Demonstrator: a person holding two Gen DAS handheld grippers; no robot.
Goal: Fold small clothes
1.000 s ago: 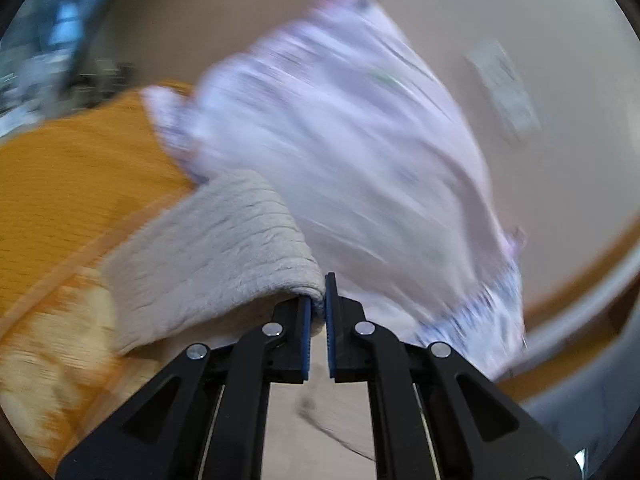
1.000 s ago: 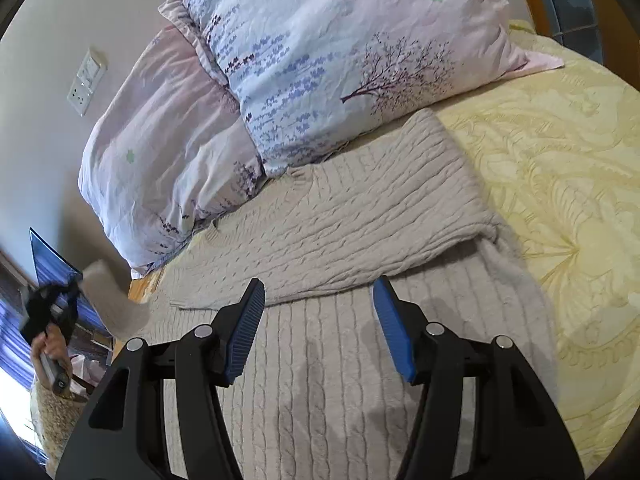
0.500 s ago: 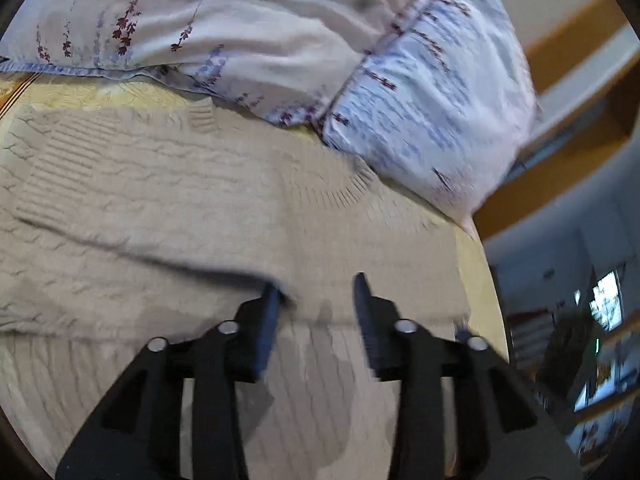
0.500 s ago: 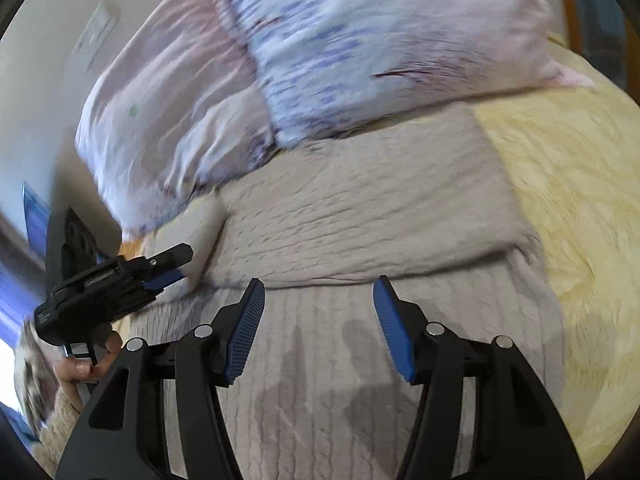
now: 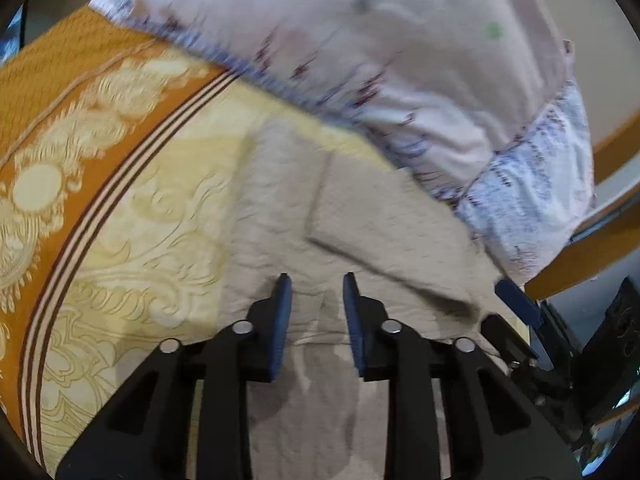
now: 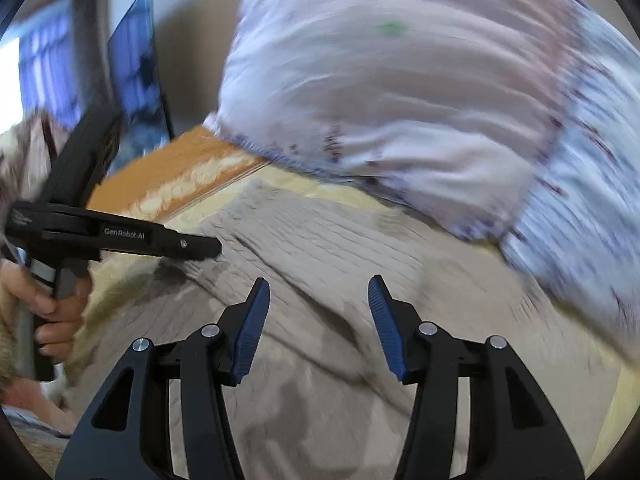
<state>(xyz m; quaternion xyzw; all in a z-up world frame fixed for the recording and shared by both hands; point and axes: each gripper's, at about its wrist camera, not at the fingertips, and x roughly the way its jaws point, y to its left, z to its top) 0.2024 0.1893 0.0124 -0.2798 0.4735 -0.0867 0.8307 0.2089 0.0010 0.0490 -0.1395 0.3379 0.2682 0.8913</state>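
Both tongs, left gripper point(image 5: 315, 294) and right gripper point(image 6: 316, 300), gape empty above the beige sweater point(image 5: 360, 216); pinching one knit layer toward twelve o'clock could drag its folded sleeve loose.

Pillows point(image 5: 400, 52) crowding sweater's point(image 5: 360, 220) far edge

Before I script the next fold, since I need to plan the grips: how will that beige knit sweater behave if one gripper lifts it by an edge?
The sweater will probably drape and sag: its folded flap already lies limp on the bedspread. The chunky cable knit suggests fair weight and stretch. Its rough texture likely grips the pads rather than slipping.
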